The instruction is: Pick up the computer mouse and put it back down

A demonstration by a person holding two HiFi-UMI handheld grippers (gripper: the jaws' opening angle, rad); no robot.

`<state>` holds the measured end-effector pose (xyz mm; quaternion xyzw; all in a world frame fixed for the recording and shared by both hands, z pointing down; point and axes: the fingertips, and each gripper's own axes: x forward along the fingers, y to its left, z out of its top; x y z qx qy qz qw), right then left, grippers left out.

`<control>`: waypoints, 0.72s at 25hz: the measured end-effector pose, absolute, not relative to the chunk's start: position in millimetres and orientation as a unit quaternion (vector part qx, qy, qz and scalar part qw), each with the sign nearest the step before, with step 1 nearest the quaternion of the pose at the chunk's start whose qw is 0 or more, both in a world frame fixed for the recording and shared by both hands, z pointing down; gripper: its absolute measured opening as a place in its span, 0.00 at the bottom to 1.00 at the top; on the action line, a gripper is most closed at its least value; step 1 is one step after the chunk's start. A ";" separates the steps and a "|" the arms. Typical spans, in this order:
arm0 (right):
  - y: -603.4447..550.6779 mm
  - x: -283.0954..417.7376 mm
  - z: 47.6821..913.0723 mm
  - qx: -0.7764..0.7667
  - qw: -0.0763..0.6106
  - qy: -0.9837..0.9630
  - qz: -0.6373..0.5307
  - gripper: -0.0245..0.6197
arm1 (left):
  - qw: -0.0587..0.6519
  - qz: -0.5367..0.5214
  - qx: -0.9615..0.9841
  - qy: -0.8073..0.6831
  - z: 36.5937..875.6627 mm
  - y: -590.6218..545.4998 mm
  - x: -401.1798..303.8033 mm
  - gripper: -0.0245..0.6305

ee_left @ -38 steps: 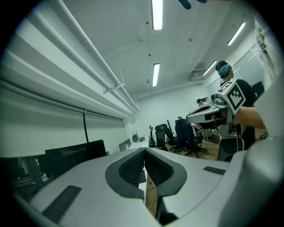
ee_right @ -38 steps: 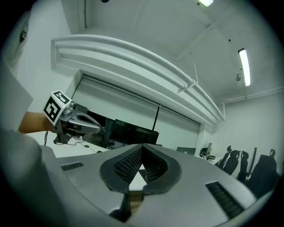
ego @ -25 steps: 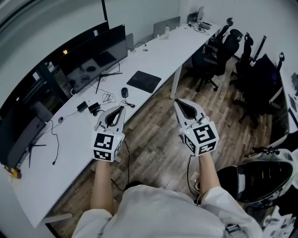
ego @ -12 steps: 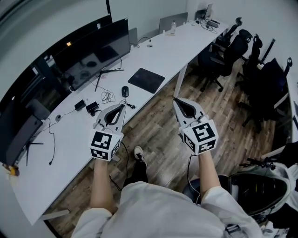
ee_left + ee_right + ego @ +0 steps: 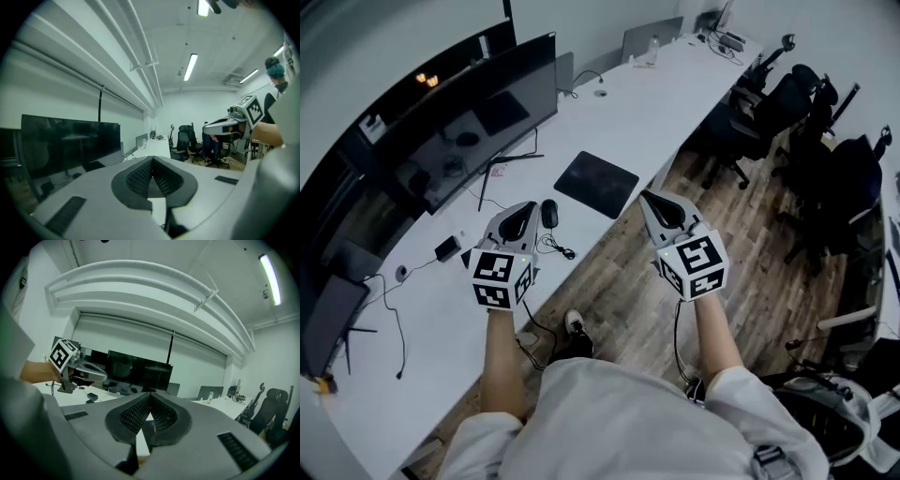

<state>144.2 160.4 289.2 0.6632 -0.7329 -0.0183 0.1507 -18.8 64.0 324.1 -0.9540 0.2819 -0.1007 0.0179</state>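
Head view of a person at a long white table point(image 5: 637, 103), a claw in each hand. The computer mouse point(image 5: 549, 214) lies on the table near its front edge, between the dark mouse pad point(image 5: 596, 183) and the foot of the large monitor point(image 5: 478, 117). A thin cable point(image 5: 560, 249) is looped on the table just in front of the mouse.

The left claw point(image 5: 528, 207) is held over the table's front edge, with its tip just beside the mouse. Whether the two touch cannot be told. Its jaws meet at the tip and nothing stands between them.

The right claw point(image 5: 649, 197) is held over the wooden floor point(image 5: 619, 281), off the table's front edge and near the mouse pad's nearest corner. Its jaws are likewise together and empty.

Black office chairs point(image 5: 769, 103) stand along the table's far end.
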 end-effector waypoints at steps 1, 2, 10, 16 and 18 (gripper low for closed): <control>141.8 146.1 289.0 0.661 0.154 -0.734 -0.018 0.06 | 0.016 -0.101 -0.954 0.281 323.2 47.2 -16.8 0.06; 123.7 147.6 288.5 0.659 0.157 -0.735 -0.018 0.06 | 0.017 -0.100 -0.954 0.281 321.8 31.0 -15.4 0.06; 2.1 136.3 300.4 0.612 0.177 -0.771 -0.018 0.06 | 0.006 -0.114 -0.942 0.317 340.6 -75.6 -23.9 0.06; -61.8 105.2 335.6 0.530 0.208 -0.822 -0.017 0.13 | -0.018 -0.146 -0.929 0.340 374.6 -115.3 -42.4 0.06; -81.0 94.8 352.2 0.498 0.217 -0.840 -0.011 0.14 | -0.032 -0.156 -0.922 0.354 386.0 -121.9 -50.3 0.06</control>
